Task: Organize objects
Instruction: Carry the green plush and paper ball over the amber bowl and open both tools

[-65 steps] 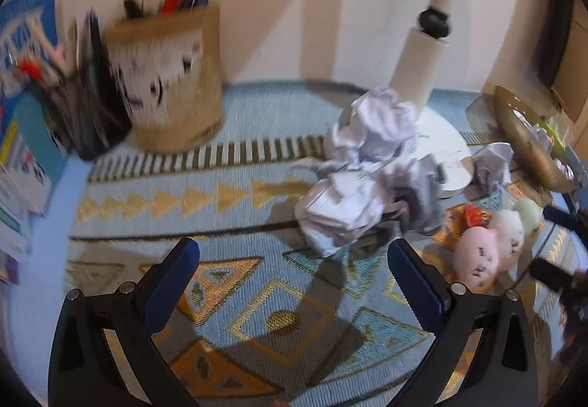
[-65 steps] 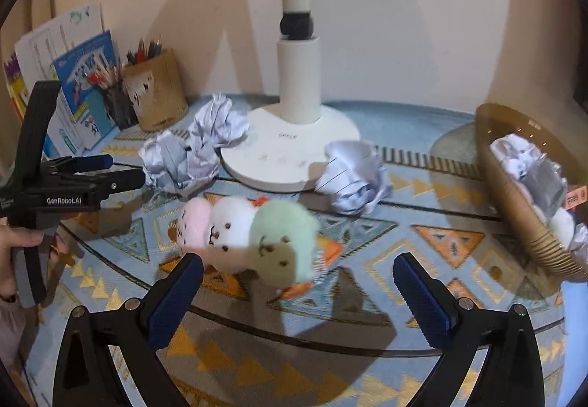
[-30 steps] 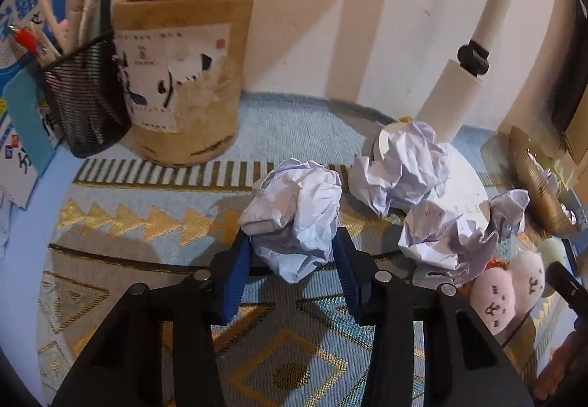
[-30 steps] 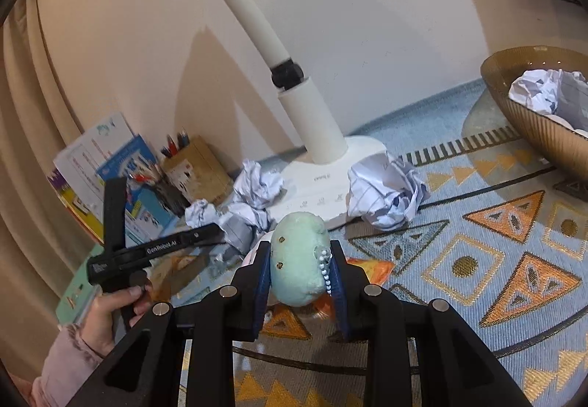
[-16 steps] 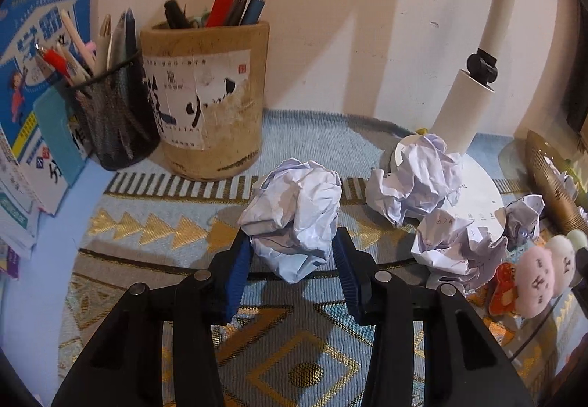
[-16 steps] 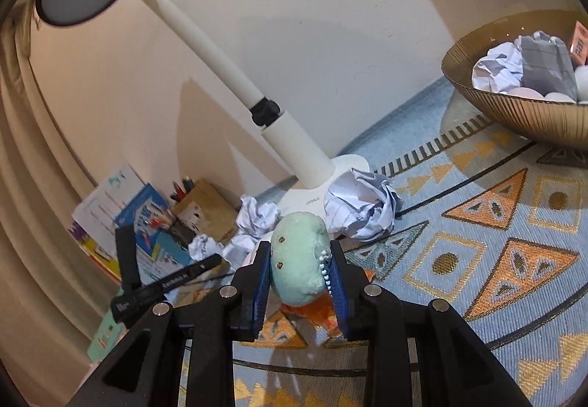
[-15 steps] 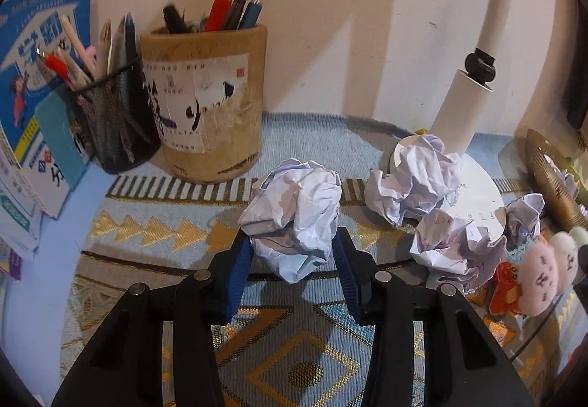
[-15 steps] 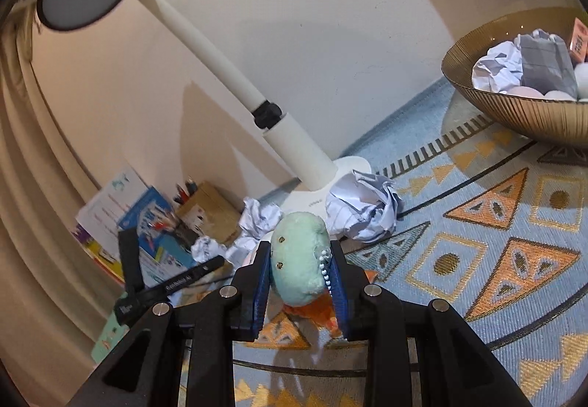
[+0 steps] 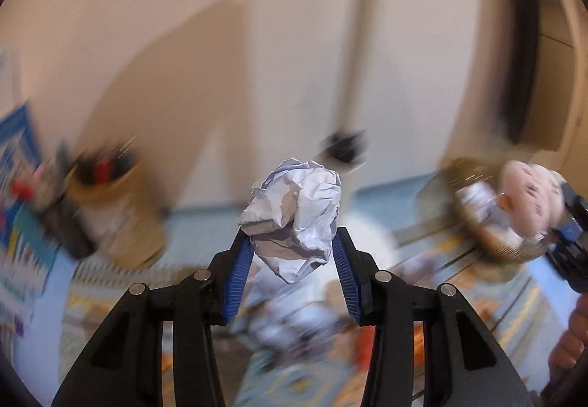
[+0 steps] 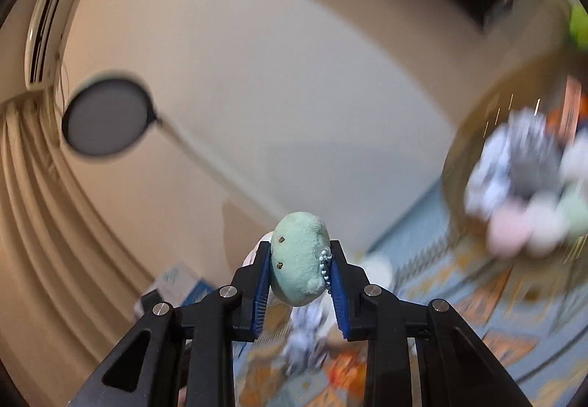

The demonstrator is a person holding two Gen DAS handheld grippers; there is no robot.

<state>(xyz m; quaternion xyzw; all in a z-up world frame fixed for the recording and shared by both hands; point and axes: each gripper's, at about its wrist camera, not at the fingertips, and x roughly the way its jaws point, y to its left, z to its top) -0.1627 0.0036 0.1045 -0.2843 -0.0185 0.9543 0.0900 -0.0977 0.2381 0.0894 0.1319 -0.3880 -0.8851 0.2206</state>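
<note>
Both loads up off the mat, drop-off pending. Left gripper jaws clamped on crumpled paper ball, carried mid-air. Right gripper pinches green plush, tilted up near gold bowl — bowl already holds paper + plush. More paper apparently left on the mat, blurred.

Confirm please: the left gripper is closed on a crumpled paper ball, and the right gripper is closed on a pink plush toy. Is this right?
Not quite. The left gripper is indeed closed on the crumpled paper ball, but the right wrist view shows the right gripper closed on the pale green end of the plush toy, not on a pink one.
</note>
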